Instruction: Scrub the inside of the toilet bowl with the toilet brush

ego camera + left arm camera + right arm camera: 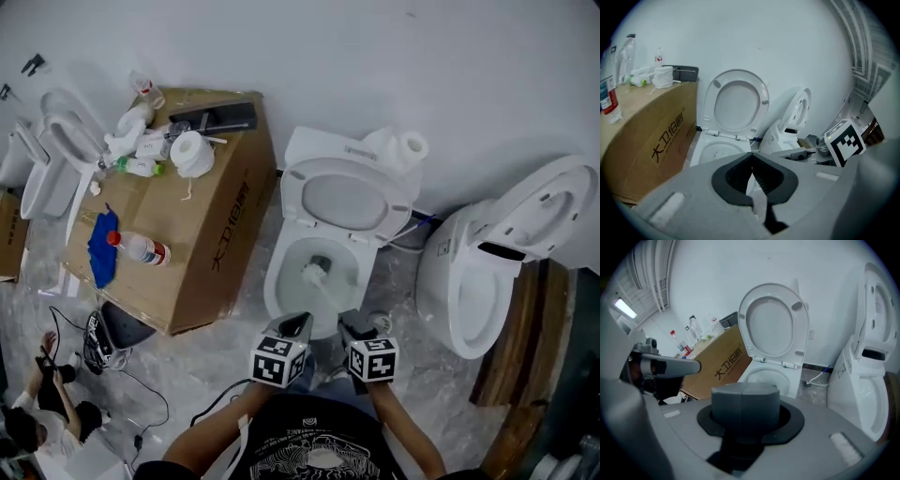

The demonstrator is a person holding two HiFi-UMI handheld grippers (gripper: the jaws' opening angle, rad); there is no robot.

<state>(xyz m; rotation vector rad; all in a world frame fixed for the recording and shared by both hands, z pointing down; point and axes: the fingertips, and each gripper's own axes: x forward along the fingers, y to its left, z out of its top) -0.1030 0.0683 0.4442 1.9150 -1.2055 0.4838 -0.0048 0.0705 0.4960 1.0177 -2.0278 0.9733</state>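
Toilet brush [328,292]: grey handle end clamped between the fingers of the right gripper [352,324]. The shaft runs forward and down from them, probably so the white head can work inside the toilet bowl [279,274], where it sits low near the drain. Left gripper [298,325]: just beside the right fingers, its own fingers closed tip to tip on nothing, apparently spare. Bowl contents: the brush head; lid [345,199] stands raised beyond the fingers, leaving the opening clear.
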